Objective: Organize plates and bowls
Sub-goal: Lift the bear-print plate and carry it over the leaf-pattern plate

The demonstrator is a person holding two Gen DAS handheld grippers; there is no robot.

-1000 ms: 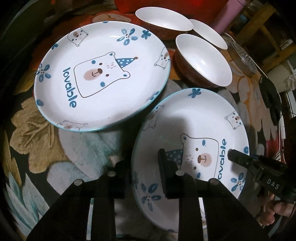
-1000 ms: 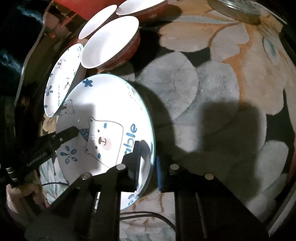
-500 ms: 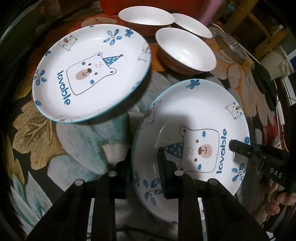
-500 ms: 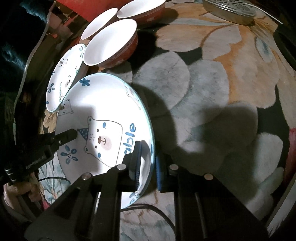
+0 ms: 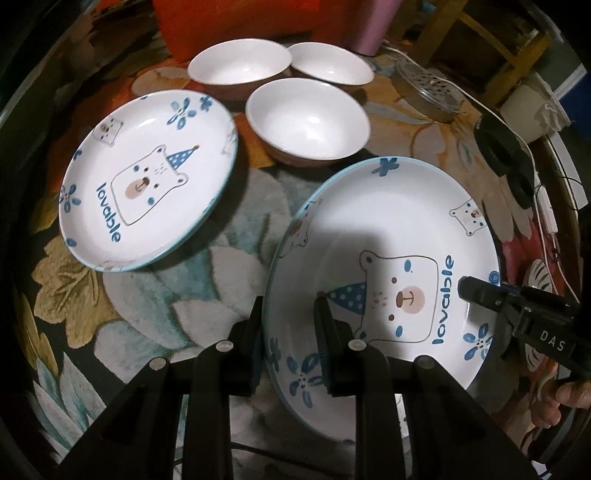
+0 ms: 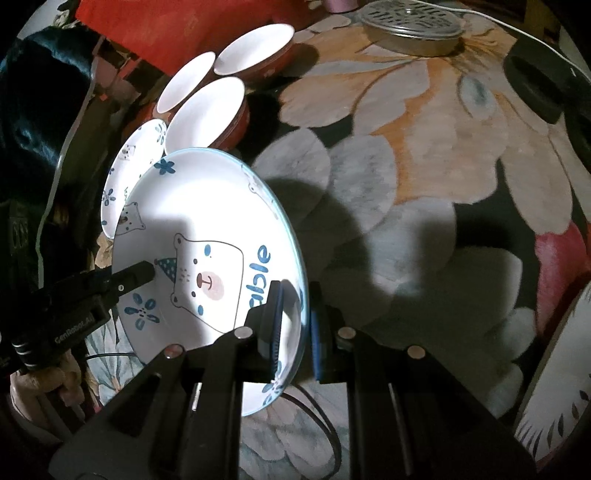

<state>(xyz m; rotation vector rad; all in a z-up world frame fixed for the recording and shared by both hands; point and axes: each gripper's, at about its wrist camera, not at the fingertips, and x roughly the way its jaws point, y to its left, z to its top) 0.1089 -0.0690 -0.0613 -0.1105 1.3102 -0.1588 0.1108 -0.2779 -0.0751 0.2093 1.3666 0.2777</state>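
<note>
A white plate with a blue bear and the word "lovable" (image 5: 388, 221) (image 6: 207, 199) hangs tilted above the floral tablecloth, held at two opposite rims. My left gripper (image 5: 290, 326) (image 6: 136, 275) is shut on its left rim. My right gripper (image 6: 295, 321) (image 5: 480, 291) is shut on its right rim. A second, matching plate (image 5: 147, 184) (image 6: 122, 173) lies on the cloth to the left. Behind the plates stand three white bowls with reddish outsides: a near bowl (image 5: 308, 118) (image 6: 205, 118), a back left bowl (image 5: 240, 66) and a back right bowl (image 5: 330, 66).
A perforated metal lid (image 5: 428, 88) (image 6: 410, 22) lies at the back right, with a black round object (image 5: 506, 155) (image 6: 539, 85) and a white cable near the table's right edge. A red box (image 5: 236, 22) stands behind the bowls. Bare tablecloth (image 6: 406, 221) stretches right of the held plate.
Both grippers have risen with the bear plate held between them. The plate on the cloth and the bowls now look smaller and farther off, and all three bowls show fully.
</note>
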